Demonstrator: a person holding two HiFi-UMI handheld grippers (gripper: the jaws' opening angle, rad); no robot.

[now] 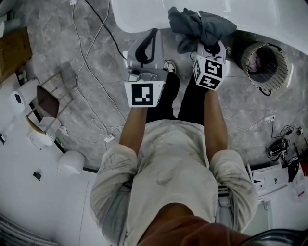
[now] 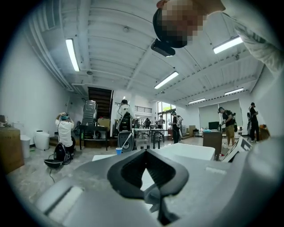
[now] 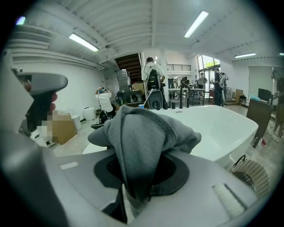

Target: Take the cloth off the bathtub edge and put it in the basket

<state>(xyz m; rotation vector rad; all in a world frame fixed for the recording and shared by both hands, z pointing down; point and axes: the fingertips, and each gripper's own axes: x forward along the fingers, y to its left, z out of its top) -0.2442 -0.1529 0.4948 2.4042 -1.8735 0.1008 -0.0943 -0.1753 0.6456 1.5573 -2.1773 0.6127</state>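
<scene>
A dark grey cloth hangs bunched from my right gripper, lifted just in front of the white bathtub. In the right gripper view the cloth drapes over the right gripper, which is shut on it and hidden at its tips; the bathtub lies behind. The round wire basket stands on the floor to the right, beside the tub, also low right as the basket. My left gripper is level beside the right one, shut with nothing in it, its tips meeting.
White cables snake over the grey stone floor at left. A wooden chair, a cardboard box and a white roll stand at the left. More gear lies at lower right. People stand far back in the room.
</scene>
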